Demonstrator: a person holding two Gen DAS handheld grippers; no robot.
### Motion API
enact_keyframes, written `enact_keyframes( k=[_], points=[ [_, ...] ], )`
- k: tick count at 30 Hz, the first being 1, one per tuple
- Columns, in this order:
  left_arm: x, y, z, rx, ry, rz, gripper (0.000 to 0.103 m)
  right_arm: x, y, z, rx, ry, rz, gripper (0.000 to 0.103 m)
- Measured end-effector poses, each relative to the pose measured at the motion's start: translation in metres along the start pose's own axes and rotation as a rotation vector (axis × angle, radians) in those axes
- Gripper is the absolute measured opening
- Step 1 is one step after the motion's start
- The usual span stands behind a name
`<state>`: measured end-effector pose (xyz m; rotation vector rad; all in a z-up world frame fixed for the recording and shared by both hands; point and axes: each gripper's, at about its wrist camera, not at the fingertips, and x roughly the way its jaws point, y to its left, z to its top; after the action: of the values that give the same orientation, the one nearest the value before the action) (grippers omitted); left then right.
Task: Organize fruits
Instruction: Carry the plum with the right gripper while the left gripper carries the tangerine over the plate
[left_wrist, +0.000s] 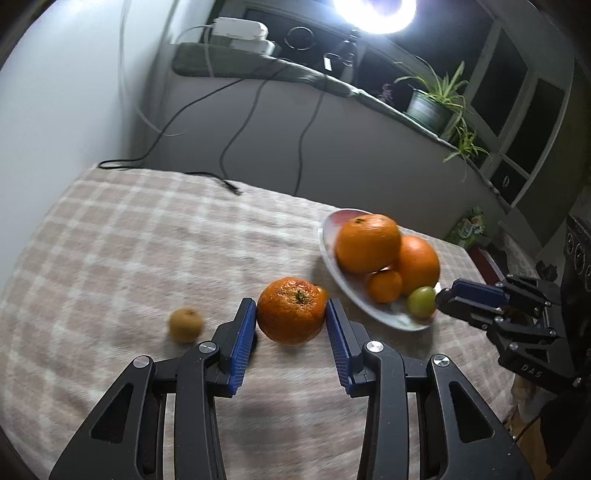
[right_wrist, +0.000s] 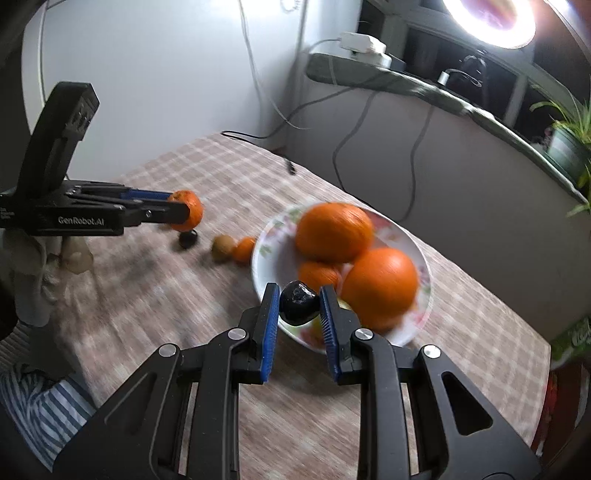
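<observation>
Holding two fruits at once, I report as follows. L gripper (left_wrist: 291, 314) is clamped on a mandarin (left_wrist: 291, 311), pads on both flanks, stem up; in the right wrist view it hangs clear above the checked tablecloth (left_wrist: 147, 229). R gripper (right_wrist: 298, 304) is closed tight on a small dark fruit (right_wrist: 298, 303), prob. a plum, type unconfirmed.

Key relation: the R load sits directly over the near rim of the floral plate (right_wrist: 266, 254), so R is the nearer hand for a drop. The plate lies to the right of and beyond the L fingers.

Plate contents: two large oranges (right_wrist: 334, 230), one small mandarin (left_wrist: 384, 286), one green fruit (left_wrist: 421, 302). Free room, in my judgement, only at the near edge; centre crowded, roll-off risk.

Loose on cloth left of plate: brownish fruit (left_wrist: 185, 324), another small orange fruit (right_wrist: 243, 249), dark fruit (right_wrist: 187, 239). Table edge is close behind the plate; open cloth to the left.
</observation>
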<state>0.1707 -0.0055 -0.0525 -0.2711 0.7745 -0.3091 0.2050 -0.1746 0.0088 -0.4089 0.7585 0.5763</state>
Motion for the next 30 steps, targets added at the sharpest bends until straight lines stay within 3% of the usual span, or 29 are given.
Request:
enact_keyframes(
  k=[18,30],
  points=[
    [0.043,-0.054,0.013,0.058,0.041,-0.029,0.038,0.002,-0.044,-0.021,0.095,0.002,-0.041,0.023],
    [0.054,-0.071,0.011,0.087,0.052,-0.034,0.038,0.010,-0.098,0.005,0.208,-0.042,-0.044,0.023]
  ],
)
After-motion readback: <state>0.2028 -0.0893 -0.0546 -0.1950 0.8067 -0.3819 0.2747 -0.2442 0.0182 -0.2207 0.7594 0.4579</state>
